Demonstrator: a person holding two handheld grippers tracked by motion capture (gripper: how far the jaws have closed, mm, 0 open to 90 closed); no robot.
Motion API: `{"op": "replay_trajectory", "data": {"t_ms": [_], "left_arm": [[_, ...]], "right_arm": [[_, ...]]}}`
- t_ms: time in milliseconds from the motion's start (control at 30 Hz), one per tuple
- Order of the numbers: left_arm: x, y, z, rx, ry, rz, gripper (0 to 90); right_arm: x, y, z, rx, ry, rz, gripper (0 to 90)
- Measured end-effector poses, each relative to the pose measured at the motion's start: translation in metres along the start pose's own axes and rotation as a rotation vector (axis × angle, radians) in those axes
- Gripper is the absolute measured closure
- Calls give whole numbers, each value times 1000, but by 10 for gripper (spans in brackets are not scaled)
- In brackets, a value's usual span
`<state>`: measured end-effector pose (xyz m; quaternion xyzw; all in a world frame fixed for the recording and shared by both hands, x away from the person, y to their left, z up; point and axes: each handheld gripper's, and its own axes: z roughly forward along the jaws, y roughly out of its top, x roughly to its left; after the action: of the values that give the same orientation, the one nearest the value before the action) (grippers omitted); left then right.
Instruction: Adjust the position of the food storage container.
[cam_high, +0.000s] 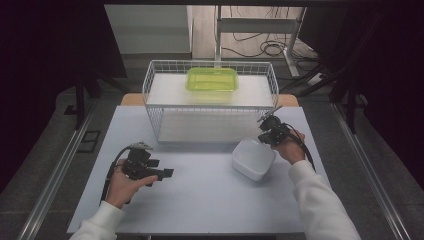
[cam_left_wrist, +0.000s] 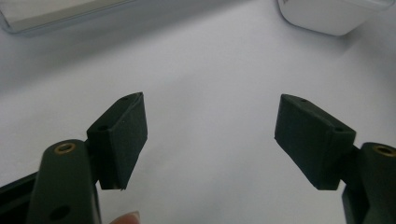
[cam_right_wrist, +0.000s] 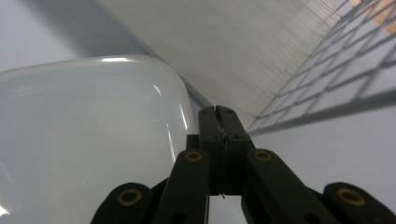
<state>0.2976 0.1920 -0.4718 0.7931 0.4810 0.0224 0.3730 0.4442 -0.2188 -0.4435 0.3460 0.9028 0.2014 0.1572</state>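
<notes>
The smooth, rounded white plastic container (cam_high: 253, 158) sits on the surface (cam_high: 200, 200), just at eight o'clock of the right hand-held gripper (cam_high: 267, 131); its jaws are pressed together, empty. The left hand-held gripper (cam_high: 165, 173) stands wide apart.

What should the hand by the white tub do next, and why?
Probably open the right gripper a little and slide one jaw over the rim of the white tub. Its jaws are pressed together with nothing between them, and they sit just beside the tub's edge, so it cannot grab yet. The left gripper rests open on the table, away from the tub.
</notes>
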Motion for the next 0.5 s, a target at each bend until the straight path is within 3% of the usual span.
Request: {"op": "replay_trajectory", "data": {"t_ms": [267,500], "left_arm": [[0,0,0,-6,-4,-6,239],[0,-1,-1,-11,-14,-16,241]], "right_arm": [[4,5,0,7,-9,-61,895],[3,7,5,13,-13,-63,895]]}}
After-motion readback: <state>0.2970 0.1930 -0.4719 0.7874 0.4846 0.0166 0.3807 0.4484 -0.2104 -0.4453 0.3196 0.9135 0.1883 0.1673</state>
